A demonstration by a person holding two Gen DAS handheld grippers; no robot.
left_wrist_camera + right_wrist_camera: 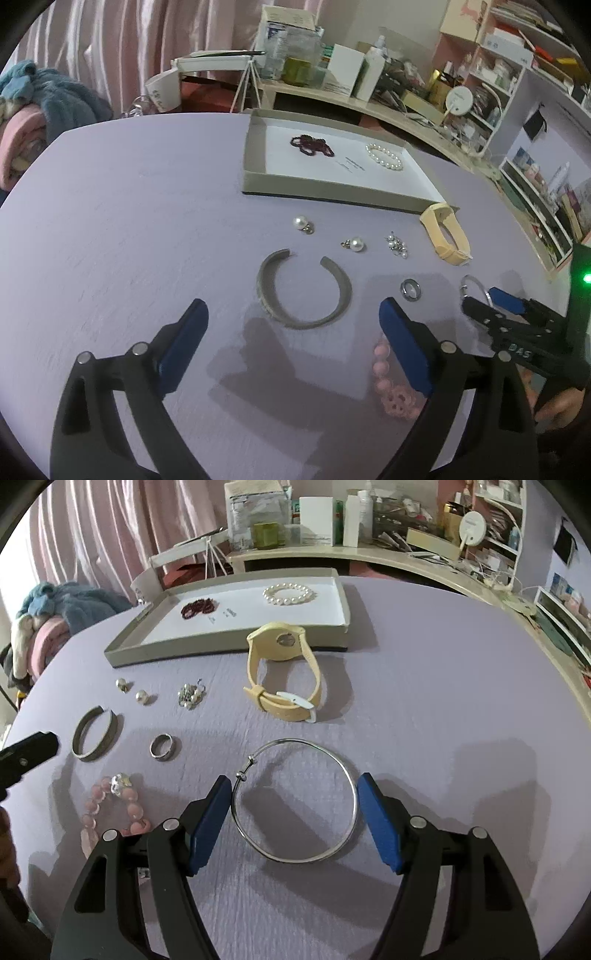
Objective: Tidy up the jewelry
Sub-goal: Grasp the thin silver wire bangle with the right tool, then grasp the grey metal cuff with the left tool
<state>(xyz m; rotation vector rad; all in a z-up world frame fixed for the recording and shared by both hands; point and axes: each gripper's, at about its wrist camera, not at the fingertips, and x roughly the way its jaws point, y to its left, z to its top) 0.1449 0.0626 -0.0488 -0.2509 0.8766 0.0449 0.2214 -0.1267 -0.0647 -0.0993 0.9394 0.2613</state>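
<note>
Left wrist view: your left gripper (293, 334) is wide open and empty, hanging over the table (129, 221) with the grey open cuff (343, 291) lying flat between and just ahead of its fingers. Cuff looks stiff metal, light; take it across the solid arc, not at the gap. Two pearl earrings (303, 223), a small cluster earring (397, 244), a ring (411, 289) and the yellow watch (445, 236) lie between it and the tray (332, 194), which already holds a dark red bead bracelet (312, 145) and a pearl bracelet (384, 157). Pink bead bracelet (384, 373) sits partly behind the right finger.

Right wrist view: your right gripper (294, 814) brackets the thin silver bangle (351, 786), partly open, pads at or just touching its sides; a firm pinch I can't confirm, and the bangle lies flat on the table. Thin, rigid, probably slick wire: squeeze across the widest part, gently, or it may pop out. Avoid the sliding clasp beads (246, 768).
</note>
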